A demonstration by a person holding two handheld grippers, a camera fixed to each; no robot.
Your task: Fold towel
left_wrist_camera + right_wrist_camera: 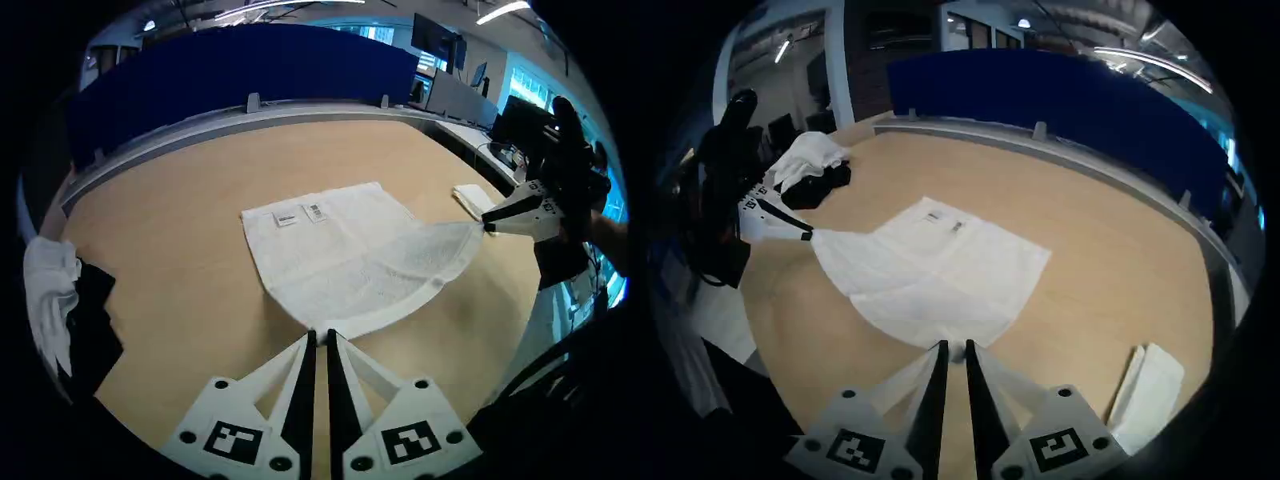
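Note:
A white towel (pixel 344 248) lies on the wooden table (pixel 184 240), with its two near corners lifted. My left gripper (pixel 322 338) is shut on one raised corner at the bottom of the left gripper view. The right gripper (pixel 490 226) pinches the other corner at the right of that view, held by a hand. In the right gripper view the towel (pixel 936 272) spreads ahead, my right gripper (pixel 956 348) is shut on its near corner, and the left gripper (pixel 806 234) holds the far left corner. Two labels (pixel 300 214) show near the towel's far edge.
A heap of white and black cloth (pixel 64 312) sits at the table's left edge. A folded white towel (pixel 474 198) lies at the right side, seen also as the folded towel (pixel 1152 392). A blue partition (pixel 240 72) runs behind the table; monitors (pixel 520 128) stand at right.

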